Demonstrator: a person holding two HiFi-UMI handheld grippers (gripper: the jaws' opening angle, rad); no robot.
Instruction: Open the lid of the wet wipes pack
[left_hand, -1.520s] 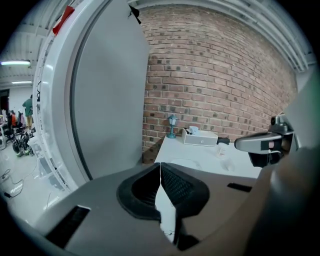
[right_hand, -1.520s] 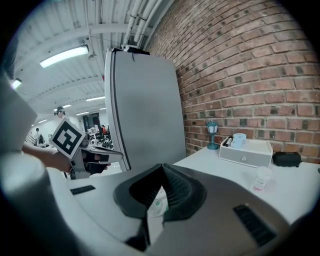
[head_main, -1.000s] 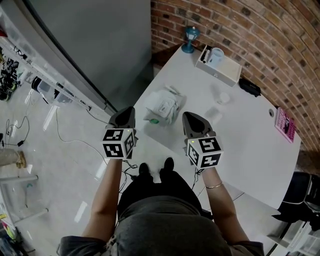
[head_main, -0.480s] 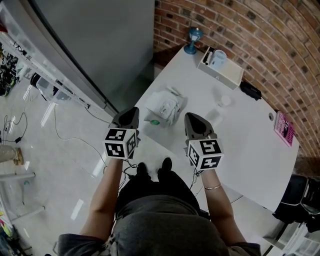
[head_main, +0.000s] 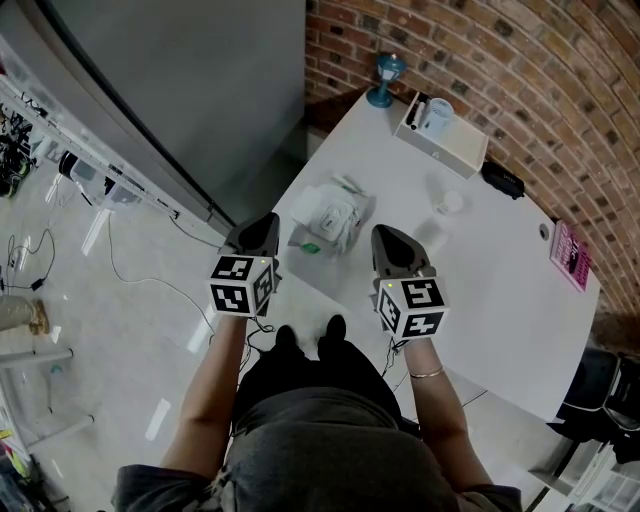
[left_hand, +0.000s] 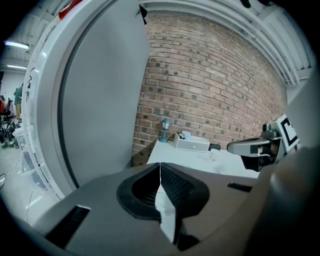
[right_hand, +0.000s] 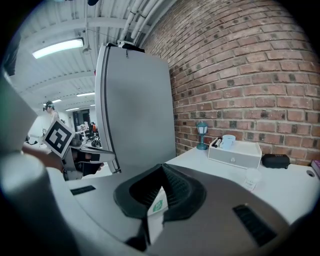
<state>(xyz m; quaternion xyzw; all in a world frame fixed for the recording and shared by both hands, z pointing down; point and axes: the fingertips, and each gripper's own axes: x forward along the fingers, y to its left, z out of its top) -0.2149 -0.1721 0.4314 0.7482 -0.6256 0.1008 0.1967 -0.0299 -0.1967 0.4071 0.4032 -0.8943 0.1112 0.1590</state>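
Presently the left hand-held gripper (head_main: 266, 218) and right hand-held gripper (head_main: 386, 232), clenched and empty, face the wet wipes pack (head_main: 328, 218) at the desk (head_main: 480, 270) edge. Probably soft and light: pin its body, then lift the lid, indistinct from above, by its rim.

Matt tbl (head_main: 500, 290), rough brick wall (head_main: 520, 60), crinkly plastic wipes pack (head_main: 330, 215).

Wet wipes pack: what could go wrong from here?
1. The wet wipes pack lies close to the near edge of the table; a nudge could push it off.
2. The left claw and right claw are both shut and off the pack; unpinned, the soft pack may lift instead of opening.
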